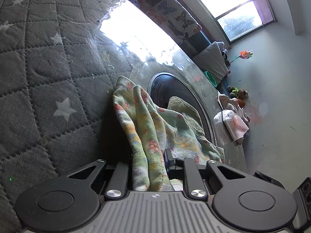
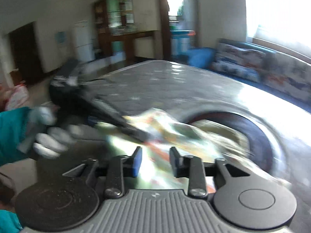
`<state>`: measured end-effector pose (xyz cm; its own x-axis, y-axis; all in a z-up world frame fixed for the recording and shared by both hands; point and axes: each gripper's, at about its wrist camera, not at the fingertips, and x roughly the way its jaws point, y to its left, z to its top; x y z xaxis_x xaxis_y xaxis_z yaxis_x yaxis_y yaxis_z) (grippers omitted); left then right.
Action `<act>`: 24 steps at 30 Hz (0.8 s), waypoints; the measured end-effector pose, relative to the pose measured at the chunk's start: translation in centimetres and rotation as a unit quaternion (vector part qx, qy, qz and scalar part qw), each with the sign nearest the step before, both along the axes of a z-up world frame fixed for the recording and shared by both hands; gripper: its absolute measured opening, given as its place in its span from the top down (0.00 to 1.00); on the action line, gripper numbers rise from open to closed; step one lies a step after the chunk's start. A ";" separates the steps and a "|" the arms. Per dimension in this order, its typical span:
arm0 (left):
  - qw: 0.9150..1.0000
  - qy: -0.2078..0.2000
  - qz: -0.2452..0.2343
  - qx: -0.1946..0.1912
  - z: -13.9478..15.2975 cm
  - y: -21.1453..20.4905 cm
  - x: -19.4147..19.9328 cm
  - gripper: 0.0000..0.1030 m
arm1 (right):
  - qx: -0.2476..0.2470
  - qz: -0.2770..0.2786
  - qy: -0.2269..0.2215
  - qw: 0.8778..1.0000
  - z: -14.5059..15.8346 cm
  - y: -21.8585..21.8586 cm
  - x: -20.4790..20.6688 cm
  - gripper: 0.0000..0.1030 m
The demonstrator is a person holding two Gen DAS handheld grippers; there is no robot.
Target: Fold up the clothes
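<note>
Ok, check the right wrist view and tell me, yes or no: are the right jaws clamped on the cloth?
No: the right gripper has its jaws apart, with the floral cloth lying beyond them, unpinched.

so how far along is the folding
Early. Nothing looks folded yet: the floral pastel cotton garment is bunched and draped over the grey quilted star-print table cover. In hand: the left gripper pinches a gathered edge; the right gripper is open over it. Left: flatten, fold.

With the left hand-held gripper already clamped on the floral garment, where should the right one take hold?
On the free edge of the floral garment lying over the dark round inset, approached from the near side: the right hand-held gripper is open just before that loose, bunched cloth.
</note>
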<state>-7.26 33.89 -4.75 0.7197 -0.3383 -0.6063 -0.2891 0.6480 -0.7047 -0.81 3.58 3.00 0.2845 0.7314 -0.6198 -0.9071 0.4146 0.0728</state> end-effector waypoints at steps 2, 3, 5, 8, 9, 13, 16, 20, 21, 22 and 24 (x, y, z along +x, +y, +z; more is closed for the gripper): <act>1.000 0.000 -0.002 0.006 0.1 -0.2 0.1 0.83 | -0.009 -0.049 0.005 0.999 -0.4 -1.9 1.8 0.66; 1.000 0.000 -0.003 0.009 0.1 -0.2 0.1 0.83 | -0.013 -0.074 0.009 0.997 -0.5 -2.9 2.6 0.66; 1.000 0.000 -0.006 0.019 0.3 -0.5 0.3 0.83 | -0.018 -0.121 0.016 0.992 -1.0 -4.9 4.2 0.64; 0.999 0.002 -0.010 0.032 0.5 -0.8 0.4 0.82 | -0.024 -0.175 0.032 0.984 -2.0 -7.0 6.1 0.59; 0.999 0.002 -0.010 0.035 0.5 -0.9 0.4 0.82 | -0.023 -0.189 0.041 0.981 -2.4 -7.5 6.8 0.59; 0.999 0.004 -0.012 0.044 0.7 -1.1 0.4 0.82 | -0.008 -0.222 0.086 0.971 -4.1 -8.8 8.7 0.59; 0.998 0.004 -0.014 0.053 0.8 -1.3 0.5 0.82 | 0.005 -0.227 0.110 0.968 -5.0 -8.8 9.1 0.59; 0.998 0.005 -0.018 0.064 1.0 -1.6 0.6 0.82 | 0.013 -0.237 0.109 0.965 -5.3 -8.6 9.0 0.60; 0.998 0.006 -0.018 0.067 1.0 -1.6 0.6 0.82 | 0.017 -0.240 0.110 0.964 -5.4 -8.7 9.0 0.60; 0.998 0.006 -0.019 0.068 1.0 -1.6 0.6 0.82 | 0.020 -0.242 0.112 0.964 -5.4 -8.7 9.1 0.60; 0.997 0.007 -0.018 0.070 1.1 -1.7 0.6 0.82 | 0.024 -0.247 0.113 0.962 -5.4 -8.7 9.1 0.60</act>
